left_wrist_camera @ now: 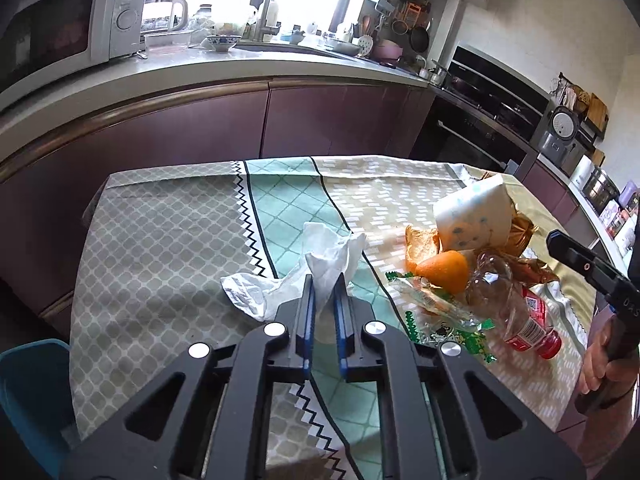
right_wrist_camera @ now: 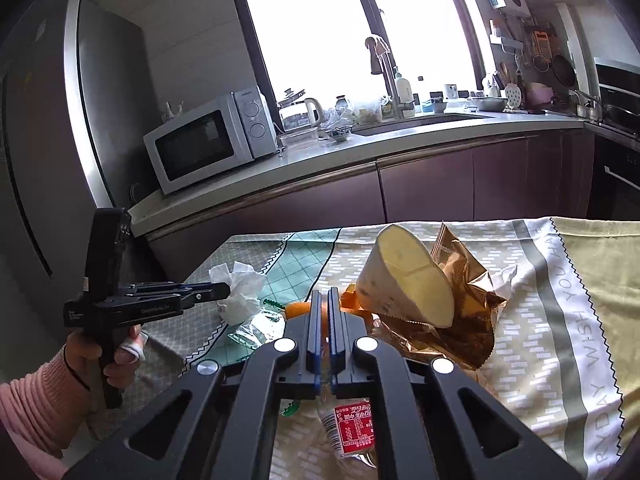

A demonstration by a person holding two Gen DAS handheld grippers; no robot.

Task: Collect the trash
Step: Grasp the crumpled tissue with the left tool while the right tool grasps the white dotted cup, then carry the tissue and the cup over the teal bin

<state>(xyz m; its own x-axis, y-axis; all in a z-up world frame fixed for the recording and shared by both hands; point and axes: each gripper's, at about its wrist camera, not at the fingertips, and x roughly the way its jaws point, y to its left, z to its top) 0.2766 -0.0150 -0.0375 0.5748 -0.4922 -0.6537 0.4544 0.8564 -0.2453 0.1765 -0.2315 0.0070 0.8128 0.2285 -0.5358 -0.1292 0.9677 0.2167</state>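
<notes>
Both grippers are closing on trash on the kitchen table.

The left gripper (left_wrist_camera: 324,284) is pinching the crumpled white plastic bag (left_wrist_camera: 320,256) lying on the patterned tablecloth (left_wrist_camera: 160,232), probably to hold it ready for the litter. The right gripper (right_wrist_camera: 325,300) is pressing its fingers together over the crushed plastic bottle (right_wrist_camera: 352,428); whether it grips it is unclear. Only the left view is showing the orange peel (left_wrist_camera: 442,270) whole; only the right view is showing the gold wrapper (right_wrist_camera: 460,292) clearly.
</notes>
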